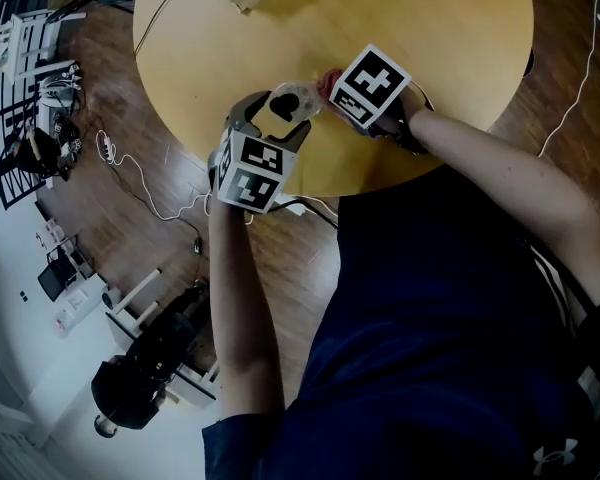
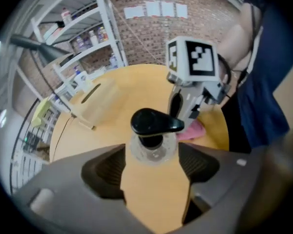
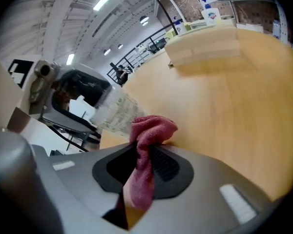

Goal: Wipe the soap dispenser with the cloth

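Round wooden table bears clear, black-topped soap dispenser.

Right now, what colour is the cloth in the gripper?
Pinkish red; the cloth shows best in the right gripper view.

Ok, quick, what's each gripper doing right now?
Left gripper: open, soap dispenser between its jaws, not clearly gripped.
Right gripper: closed on the pink cloth.
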Motion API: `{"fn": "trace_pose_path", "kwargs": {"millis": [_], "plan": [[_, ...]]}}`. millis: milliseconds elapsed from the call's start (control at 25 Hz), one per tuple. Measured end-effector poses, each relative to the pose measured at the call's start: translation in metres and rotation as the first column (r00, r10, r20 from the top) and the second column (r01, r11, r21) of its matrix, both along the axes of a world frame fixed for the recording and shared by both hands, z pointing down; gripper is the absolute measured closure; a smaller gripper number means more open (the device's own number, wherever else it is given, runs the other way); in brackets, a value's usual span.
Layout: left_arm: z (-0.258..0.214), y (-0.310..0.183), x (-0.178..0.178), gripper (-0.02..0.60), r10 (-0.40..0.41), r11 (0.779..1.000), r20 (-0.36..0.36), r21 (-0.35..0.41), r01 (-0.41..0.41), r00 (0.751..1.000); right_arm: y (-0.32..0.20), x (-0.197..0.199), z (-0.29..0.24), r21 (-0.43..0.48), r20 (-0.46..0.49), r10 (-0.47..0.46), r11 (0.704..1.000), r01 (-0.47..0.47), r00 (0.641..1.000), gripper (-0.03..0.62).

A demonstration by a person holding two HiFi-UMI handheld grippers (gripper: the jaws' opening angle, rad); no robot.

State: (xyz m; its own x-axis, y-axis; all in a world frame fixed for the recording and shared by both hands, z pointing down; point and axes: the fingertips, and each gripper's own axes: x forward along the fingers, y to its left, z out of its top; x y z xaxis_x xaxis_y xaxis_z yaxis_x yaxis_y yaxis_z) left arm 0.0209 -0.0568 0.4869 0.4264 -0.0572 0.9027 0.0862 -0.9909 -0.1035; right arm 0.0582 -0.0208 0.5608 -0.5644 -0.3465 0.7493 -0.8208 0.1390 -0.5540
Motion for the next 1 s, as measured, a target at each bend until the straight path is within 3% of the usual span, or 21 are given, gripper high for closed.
{"fn": "trace_pose_path", "kwargs": {"millis": [40, 120, 160, 240, 280, 320, 440, 560, 640, 680, 760, 800, 840, 880, 920, 1000], "plan": [[-0.008, -0.003, 0.002, 0.233, -0.103, 0.994, -0.026, -0.023, 0.102, 0.994, -0.004, 0.000, -0.017, 0.028, 0.017, 0.002, 1.000, -0.002, 1.000, 0.510], [-0.021, -0.006, 0.009, 0.233, -0.290, 0.957, -0.076, -0.054, 0.287, 0.954, -0.012, 0.005, -0.054, 0.092, 0.038, 0.000, 0.996, -0.004, 0.999, 0.510], [-0.022, -0.005, 0.011, 0.233, -0.340, 0.940, -0.081, -0.037, 0.338, 0.937, -0.014, 0.008, -0.067, 0.117, 0.038, -0.002, 0.993, -0.002, 0.999, 0.510], [-0.015, -0.004, 0.012, 0.248, -0.355, 0.932, -0.059, 0.049, 0.358, 0.933, -0.013, 0.011, -0.072, 0.139, 0.025, -0.009, 0.990, 0.006, 1.000, 0.510], [-0.009, -0.005, 0.011, 0.284, -0.333, 0.937, -0.044, 0.092, 0.336, 0.942, -0.014, 0.010, -0.066, 0.135, 0.022, -0.010, 0.991, 0.007, 1.000, 0.510], [-0.006, -0.006, 0.009, 0.282, -0.296, 0.947, -0.030, 0.123, 0.297, 0.955, -0.015, 0.007, -0.056, 0.121, 0.020, -0.007, 0.993, 0.005, 1.000, 0.510], [-0.001, -0.008, 0.009, 0.287, -0.107, 0.983, -0.004, 0.151, 0.107, 0.994, -0.016, 0.005, -0.017, 0.044, -0.019, -0.013, 0.999, 0.014, 1.000, 0.510], [-0.003, -0.007, 0.013, 0.285, 0.112, 0.983, 0.022, 0.147, -0.114, 0.993, -0.012, 0.004, 0.012, -0.038, -0.028, -0.010, 0.999, 0.009, 1.000, 0.508], [-0.001, -0.008, 0.011, 0.279, 0.158, 0.978, 0.029, 0.136, -0.160, 0.987, -0.009, 0.001, 0.017, -0.053, -0.004, 0.015, 0.998, -0.015, 1.000, 0.508], [0.001, -0.009, 0.008, 0.276, 0.120, 0.985, 0.020, 0.120, -0.122, 0.993, -0.008, 0.000, 0.016, -0.050, 0.003, 0.024, 0.998, -0.024, 1.000, 0.508], [-0.003, -0.010, 0.005, 0.257, -0.086, 0.996, -0.046, 0.034, 0.088, 0.995, -0.009, -0.002, 0.001, -0.016, 0.014, 0.033, 0.999, -0.033, 0.999, 0.508], [-0.009, -0.009, 0.007, 0.254, -0.224, 0.975, -0.094, -0.033, 0.222, 0.970, -0.011, -0.001, -0.013, 0.016, 0.021, 0.035, 0.999, -0.035, 0.999, 0.508], [-0.016, -0.007, 0.009, 0.247, -0.343, 0.938, -0.133, -0.091, 0.333, 0.930, -0.014, 0.001, -0.029, 0.055, 0.026, 0.033, 0.998, -0.034, 0.999, 0.508], [-0.019, -0.007, 0.011, 0.230, -0.418, 0.908, -0.156, -0.112, 0.405, 0.895, -0.018, 0.004, -0.045, 0.092, 0.024, 0.026, 0.995, -0.028, 0.999, 0.508], [-0.018, -0.010, 0.011, 0.227, -0.445, 0.895, -0.165, -0.088, 0.437, 0.880, -0.020, 0.007, -0.059, 0.121, 0.012, 0.013, 0.993, -0.014, 1.000, 0.508], [-0.012, -0.017, 0.009, 0.252, -0.417, 0.905, -0.146, 0.022, 0.424, 0.897, -0.023, 0.010, -0.067, 0.141, -0.025, -0.017, 0.990, 0.021, 1.000, 0.508]]}}
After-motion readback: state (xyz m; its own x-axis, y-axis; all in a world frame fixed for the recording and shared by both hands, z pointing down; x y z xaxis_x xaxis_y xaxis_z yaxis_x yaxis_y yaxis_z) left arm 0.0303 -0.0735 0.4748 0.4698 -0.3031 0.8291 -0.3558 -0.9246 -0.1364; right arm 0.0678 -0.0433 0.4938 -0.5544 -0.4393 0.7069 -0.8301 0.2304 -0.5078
